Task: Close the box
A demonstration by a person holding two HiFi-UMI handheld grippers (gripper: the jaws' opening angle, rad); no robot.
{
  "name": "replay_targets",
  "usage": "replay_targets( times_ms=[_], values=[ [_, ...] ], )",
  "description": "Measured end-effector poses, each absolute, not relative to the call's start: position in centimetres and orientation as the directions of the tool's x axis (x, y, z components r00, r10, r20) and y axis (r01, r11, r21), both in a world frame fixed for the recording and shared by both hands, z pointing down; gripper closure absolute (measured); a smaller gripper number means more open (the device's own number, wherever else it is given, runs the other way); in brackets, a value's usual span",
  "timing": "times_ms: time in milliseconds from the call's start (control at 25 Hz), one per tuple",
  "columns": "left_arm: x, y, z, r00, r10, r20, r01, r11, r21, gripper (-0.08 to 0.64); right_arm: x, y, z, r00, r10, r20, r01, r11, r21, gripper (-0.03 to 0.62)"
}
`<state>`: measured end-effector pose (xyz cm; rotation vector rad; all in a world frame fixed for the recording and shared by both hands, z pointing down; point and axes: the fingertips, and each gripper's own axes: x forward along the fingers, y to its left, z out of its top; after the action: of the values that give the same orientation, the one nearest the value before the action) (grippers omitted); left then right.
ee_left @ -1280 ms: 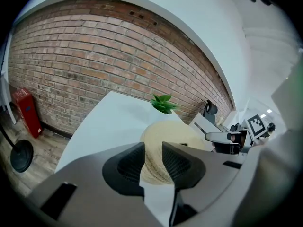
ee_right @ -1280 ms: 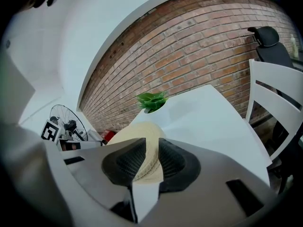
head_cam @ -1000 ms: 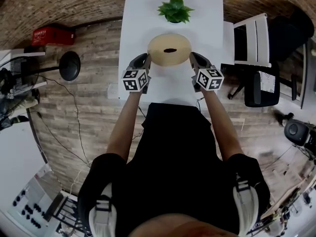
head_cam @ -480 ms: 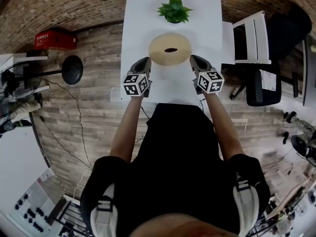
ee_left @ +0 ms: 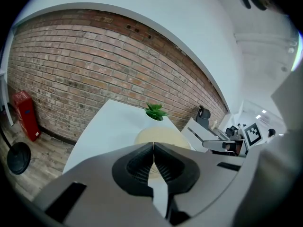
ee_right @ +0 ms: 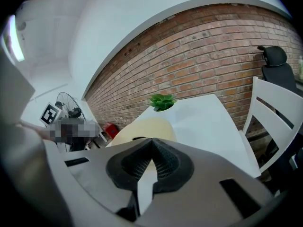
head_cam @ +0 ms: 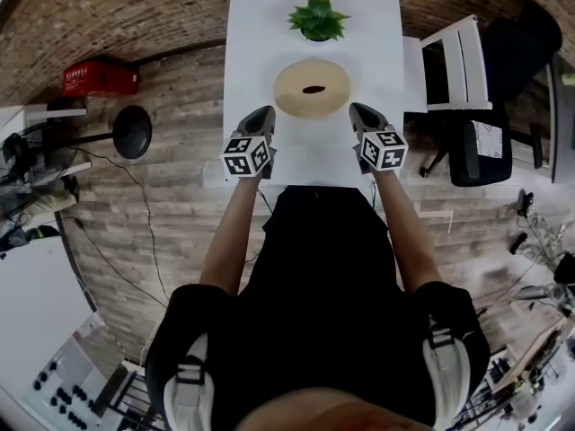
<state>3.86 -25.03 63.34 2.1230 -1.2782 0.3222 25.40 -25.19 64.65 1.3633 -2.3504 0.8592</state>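
Jaws were pressed together on nothing in both the left gripper point(head_cam: 263, 117) and the right gripper point(head_cam: 359, 115), which flanked the near side of the round cream-coloured box point(head_cam: 312, 88) without touching it. The box, with a dark oval spot on top, sat on the white bench point(head_cam: 256, 34), and a small green potted plant point(head_cam: 315, 16) stood beyond it.

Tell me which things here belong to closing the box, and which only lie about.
For the job: round beige box, left gripper, right gripper, both shut and empty.
Lying about: potted plant, white chair, red crate.
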Motion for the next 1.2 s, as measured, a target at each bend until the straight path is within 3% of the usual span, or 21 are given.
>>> replay_targets(
  times_ms=[1200],
  values=[
    [1.9,-24.2,62.6,0.603,-0.645,0.470,-0.797,-0.462,0.389,0.537,22.0,-22.4,63.7,-0.439,-0.734,0.519,-0.896,0.316,-0.311,0.595]
  ],
)
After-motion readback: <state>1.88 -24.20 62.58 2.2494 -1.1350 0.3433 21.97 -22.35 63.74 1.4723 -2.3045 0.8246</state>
